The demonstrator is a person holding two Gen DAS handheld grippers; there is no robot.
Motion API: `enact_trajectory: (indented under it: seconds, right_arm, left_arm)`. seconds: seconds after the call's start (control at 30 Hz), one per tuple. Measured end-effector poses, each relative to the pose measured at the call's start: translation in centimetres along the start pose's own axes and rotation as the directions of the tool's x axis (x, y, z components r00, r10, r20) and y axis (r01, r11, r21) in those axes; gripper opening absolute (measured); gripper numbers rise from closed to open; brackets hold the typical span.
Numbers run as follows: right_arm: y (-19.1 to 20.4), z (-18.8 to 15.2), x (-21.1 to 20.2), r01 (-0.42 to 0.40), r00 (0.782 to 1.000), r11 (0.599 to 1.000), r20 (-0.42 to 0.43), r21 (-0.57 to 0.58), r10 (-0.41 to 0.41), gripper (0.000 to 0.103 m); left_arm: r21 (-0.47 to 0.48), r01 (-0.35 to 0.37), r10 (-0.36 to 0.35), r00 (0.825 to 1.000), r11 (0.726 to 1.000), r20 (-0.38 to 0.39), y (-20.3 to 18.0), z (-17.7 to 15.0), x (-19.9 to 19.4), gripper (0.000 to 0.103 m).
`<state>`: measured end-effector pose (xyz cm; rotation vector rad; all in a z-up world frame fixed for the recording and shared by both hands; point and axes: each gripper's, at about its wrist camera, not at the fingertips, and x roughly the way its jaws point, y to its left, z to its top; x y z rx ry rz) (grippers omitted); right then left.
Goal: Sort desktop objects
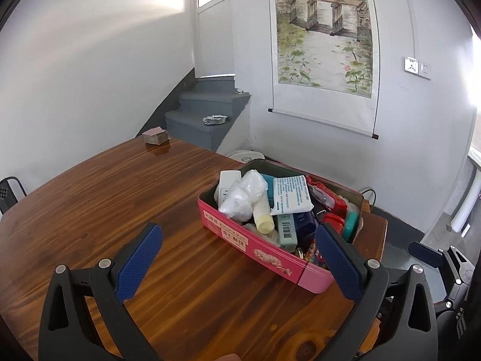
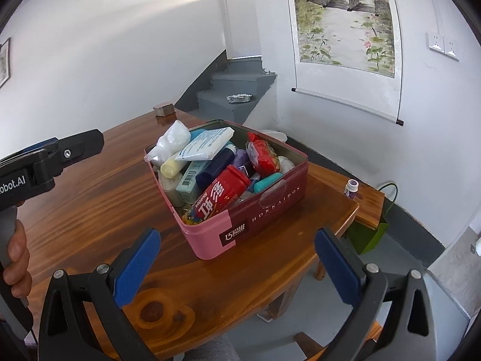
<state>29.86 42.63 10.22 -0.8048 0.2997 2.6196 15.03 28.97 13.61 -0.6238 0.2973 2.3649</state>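
A pink tin box point(image 1: 264, 251) point(image 2: 210, 237) stands on the wooden table point(image 1: 120, 198) point(image 2: 99, 207), packed with small items: a white plastic bag point(image 1: 245, 194), a cream bottle point(image 1: 263, 215), a white tissue pack point(image 2: 207, 144) and a red Skittles jar point(image 2: 224, 194). My left gripper point(image 1: 237, 263) is open just before the box, with nothing between its blue pads point(image 1: 136, 266). Its body point(image 2: 54, 158) shows at the left of the right wrist view, held by a hand point(image 2: 16, 258). My right gripper point(image 2: 240, 267) hangs open near the box's near corner, holding nothing.
A small purple-labelled bottle point(image 2: 350, 188) stands on a bench at the right. A brown block point(image 1: 154, 136) lies at the table's far edge. Grey stairs point(image 1: 207, 114) with a foil dish point(image 1: 215, 119) rise behind. A green bag point(image 2: 368, 236) is on the floor.
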Motion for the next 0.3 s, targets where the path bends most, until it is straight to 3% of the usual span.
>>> enact_trajectory:
  seconds: [0.3]
  right_arm:
    - [-0.36,-0.58,0.4,-0.035,0.999,0.999,-0.019,0.027,0.035,0.103]
  left_arm:
    - [0.075,-0.008,0.005,0.999,0.997,0.034,-1.12,-0.54,-0.47,0.103]
